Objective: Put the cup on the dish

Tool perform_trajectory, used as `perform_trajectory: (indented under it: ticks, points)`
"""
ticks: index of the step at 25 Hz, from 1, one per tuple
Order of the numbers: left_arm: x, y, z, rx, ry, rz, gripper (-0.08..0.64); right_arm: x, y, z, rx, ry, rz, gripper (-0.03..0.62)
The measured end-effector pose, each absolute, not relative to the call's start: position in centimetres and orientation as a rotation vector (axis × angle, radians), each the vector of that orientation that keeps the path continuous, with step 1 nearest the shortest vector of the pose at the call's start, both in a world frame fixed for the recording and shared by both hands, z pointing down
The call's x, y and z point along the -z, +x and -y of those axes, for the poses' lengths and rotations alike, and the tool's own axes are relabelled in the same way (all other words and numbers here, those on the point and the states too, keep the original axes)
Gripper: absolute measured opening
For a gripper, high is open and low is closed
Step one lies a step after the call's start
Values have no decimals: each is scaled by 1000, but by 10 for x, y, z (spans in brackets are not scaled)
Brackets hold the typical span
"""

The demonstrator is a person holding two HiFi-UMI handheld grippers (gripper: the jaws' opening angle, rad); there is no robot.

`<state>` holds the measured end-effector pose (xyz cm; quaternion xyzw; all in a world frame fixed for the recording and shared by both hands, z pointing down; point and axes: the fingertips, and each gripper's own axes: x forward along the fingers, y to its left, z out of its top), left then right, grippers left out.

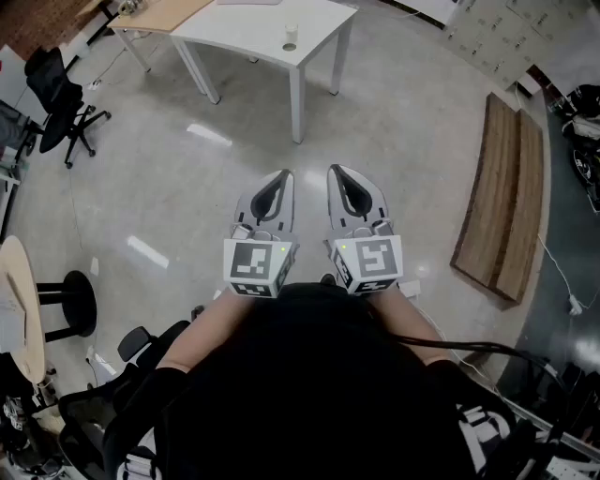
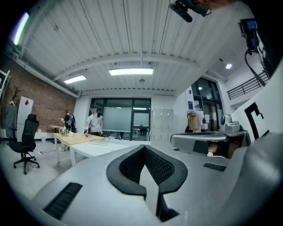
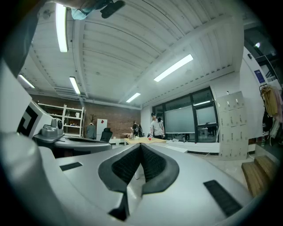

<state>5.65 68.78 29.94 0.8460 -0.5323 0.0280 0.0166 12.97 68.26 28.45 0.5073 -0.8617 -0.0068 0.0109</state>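
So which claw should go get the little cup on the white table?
Left, probably, but only just. Both are shut, empty and side by side, far from the white table. The cup sits almost straight ahead of the left claw; the right claw is further aside.

Well short of the white tabletop (image 1: pixel 253 28), over the grey floor (image 1: pixel 412 122), the left gripper (image 1: pixel 282 177) and the right gripper (image 1: pixel 337 175) are held side by side, level. Both point toward the tabletop, each with its jaws together. On the tabletop's near edge stands a small pale cup (image 1: pixel 290 36). A wooden tabletop (image 1: pixel 164 13) adjoins it on the left. A black office chair (image 1: pixel 56 94) stands left of the white tabletop, and wooden boards (image 1: pixel 502 197) lie well to its right.
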Motion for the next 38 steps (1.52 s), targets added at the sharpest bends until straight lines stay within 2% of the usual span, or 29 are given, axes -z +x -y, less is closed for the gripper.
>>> perform_trajectory:
  ticks: [15, 28, 38]
  points:
    - [-301, 87, -686, -93, 2583, 1699, 8, -282, 153, -679, 22, 1495, 2735, 12]
    - [-299, 127, -699, -114, 2520, 1832, 8, -292, 213, -687, -104, 1410, 2796, 12]
    - [-308, 131, -683, -156, 2501, 1833, 8, -299, 213, -672, -94, 1366, 2793, 12]
